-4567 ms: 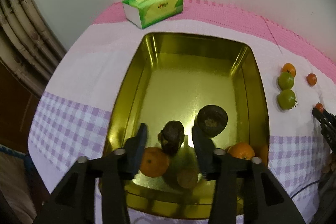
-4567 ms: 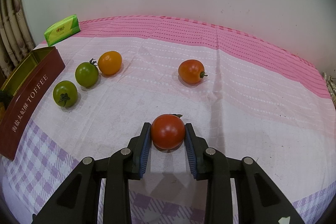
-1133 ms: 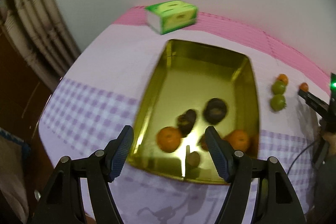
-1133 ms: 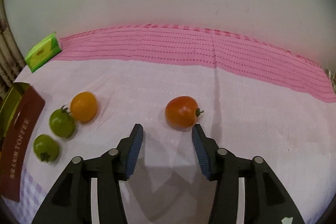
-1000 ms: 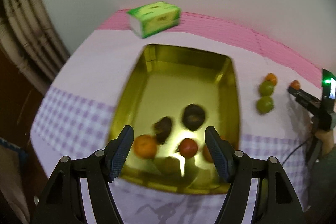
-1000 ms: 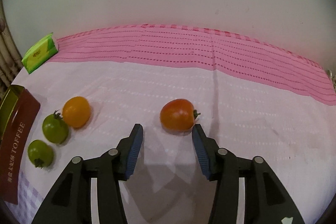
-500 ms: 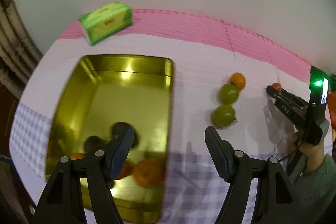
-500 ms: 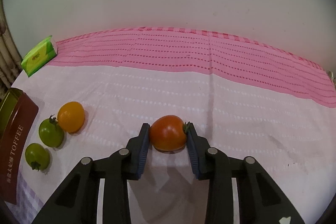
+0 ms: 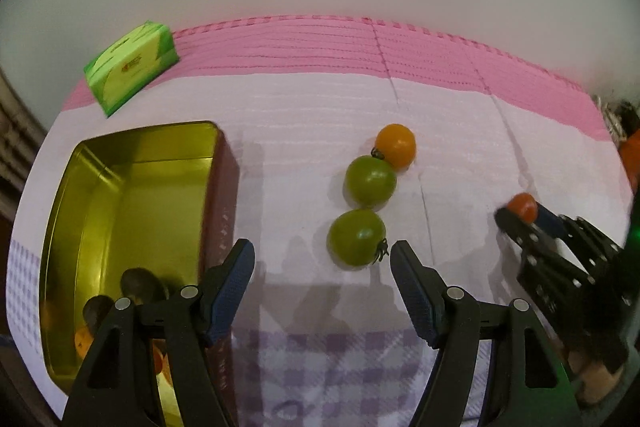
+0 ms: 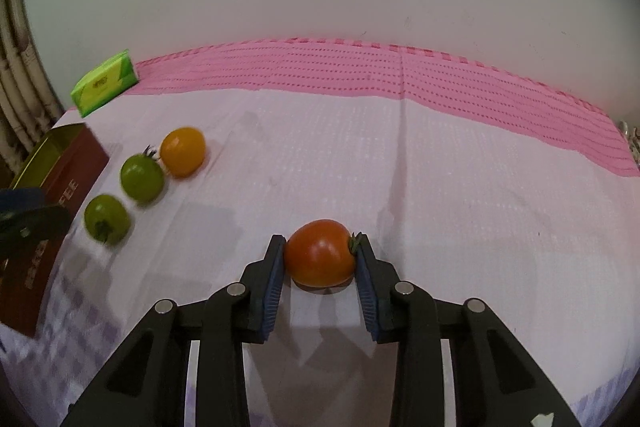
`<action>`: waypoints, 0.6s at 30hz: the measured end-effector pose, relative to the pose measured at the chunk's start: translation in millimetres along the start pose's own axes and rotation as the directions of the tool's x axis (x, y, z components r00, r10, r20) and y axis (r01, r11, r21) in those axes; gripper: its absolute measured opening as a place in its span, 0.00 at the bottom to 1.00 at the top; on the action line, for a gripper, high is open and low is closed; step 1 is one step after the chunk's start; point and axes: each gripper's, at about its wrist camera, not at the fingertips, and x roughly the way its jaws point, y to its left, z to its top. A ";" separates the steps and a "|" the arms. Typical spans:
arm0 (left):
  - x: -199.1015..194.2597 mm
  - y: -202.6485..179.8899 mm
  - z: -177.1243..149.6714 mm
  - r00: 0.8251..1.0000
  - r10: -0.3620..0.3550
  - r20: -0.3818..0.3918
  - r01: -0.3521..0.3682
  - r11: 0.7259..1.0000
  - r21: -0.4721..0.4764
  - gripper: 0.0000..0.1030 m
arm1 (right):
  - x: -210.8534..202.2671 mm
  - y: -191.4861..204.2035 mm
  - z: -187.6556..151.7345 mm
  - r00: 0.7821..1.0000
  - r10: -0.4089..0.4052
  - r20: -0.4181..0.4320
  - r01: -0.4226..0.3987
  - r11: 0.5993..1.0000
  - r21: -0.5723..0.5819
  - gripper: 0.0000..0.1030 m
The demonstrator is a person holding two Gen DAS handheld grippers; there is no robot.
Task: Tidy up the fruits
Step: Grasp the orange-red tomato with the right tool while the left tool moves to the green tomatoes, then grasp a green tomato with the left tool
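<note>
My right gripper is shut on an orange-red tomato that rests on the cloth; both pads press its sides. In the left wrist view that gripper and tomato show at the right. My left gripper is open, just in front of the nearest green tomato, with nothing between its fingers. Behind it lie a second green tomato and an orange one. The gold tin at the left holds several dark and orange fruits in its near end.
A green tissue pack lies at the back left by the wall. The pink and white cloth covers the table, with lilac checks near the front edge. Pipes run up the left wall. A hand holds the right gripper.
My left gripper swung right from over the tin to the green tomatoes. The right gripper moved forward around the orange-red tomato and closed on it.
</note>
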 end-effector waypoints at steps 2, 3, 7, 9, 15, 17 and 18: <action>5.9 -3.4 1.2 1.000 0.004 -0.008 -0.004 1.000 0.011 0.69 | -2.4 1.2 -3.2 1.000 0.002 0.000 -0.002 1.000 -0.003 0.31; 9.8 -4.9 2.6 1.000 0.007 -0.016 -0.006 1.000 0.013 0.69 | -2.7 1.1 -3.5 1.000 0.002 0.000 -0.002 1.000 -0.002 0.31; 19.8 -7.1 5.7 0.999 0.004 -0.032 -0.004 1.000 0.002 0.69 | -2.4 1.9 -3.0 1.000 0.001 -0.001 -0.001 1.000 -0.003 0.31; 24.2 -7.5 7.9 0.999 -0.004 -0.032 0.004 1.000 0.001 0.69 | -2.7 1.8 -3.2 1.000 0.003 0.000 -0.003 1.000 -0.001 0.31; 30.5 -12.2 10.9 1.000 -0.008 -0.024 0.009 1.000 0.027 0.66 | -4.4 -1.8 -4.9 1.000 0.008 0.000 -0.008 1.000 0.004 0.31; 31.7 -14.1 10.2 1.000 -0.010 -0.027 0.011 0.999 0.035 0.60 | -4.1 -0.7 -4.4 1.000 0.005 -0.001 -0.005 1.000 0.001 0.31; 32.7 -14.8 9.3 0.999 -0.016 -0.031 0.017 0.999 0.039 0.58 | -4.0 -0.4 -4.4 1.000 0.005 -0.001 -0.005 1.000 0.001 0.31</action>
